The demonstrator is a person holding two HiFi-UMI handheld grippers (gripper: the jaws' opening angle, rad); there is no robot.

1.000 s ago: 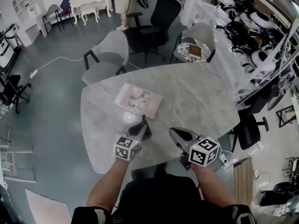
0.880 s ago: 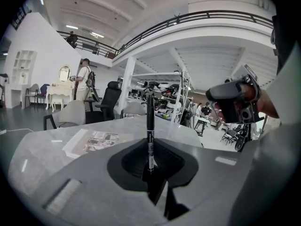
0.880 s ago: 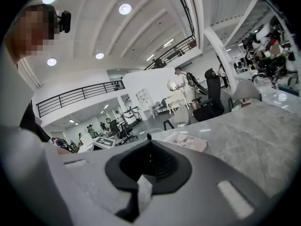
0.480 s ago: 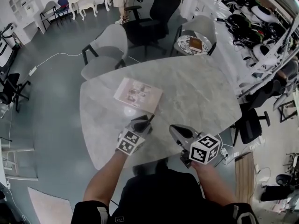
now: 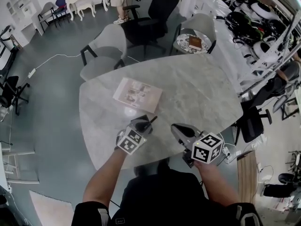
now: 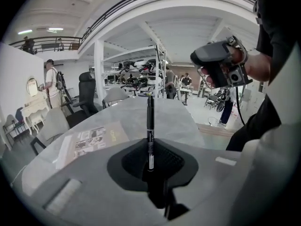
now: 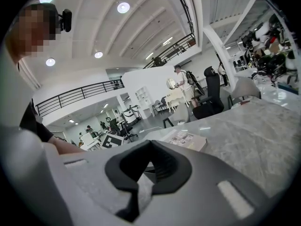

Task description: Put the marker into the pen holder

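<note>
A printed booklet (image 5: 138, 94) lies flat left of centre on the table (image 5: 202, 93), just up-frame of the left gripper (image 5: 142, 124), and bare tabletop separates the two grippers. The left gripper, at lower centre, angles downward with its jaws clamped on the black marker (image 6: 150, 121), which projects past the tips toward the booklet. The right gripper (image 5: 178, 130) is held just to its right, jaws together with nothing between them. The table is grey and marble-patterned, standing on a grey floor (image 5: 51, 107), with a grey chair (image 5: 106, 51) and a black office chair (image 5: 162, 13) toward the upper edge.
</note>
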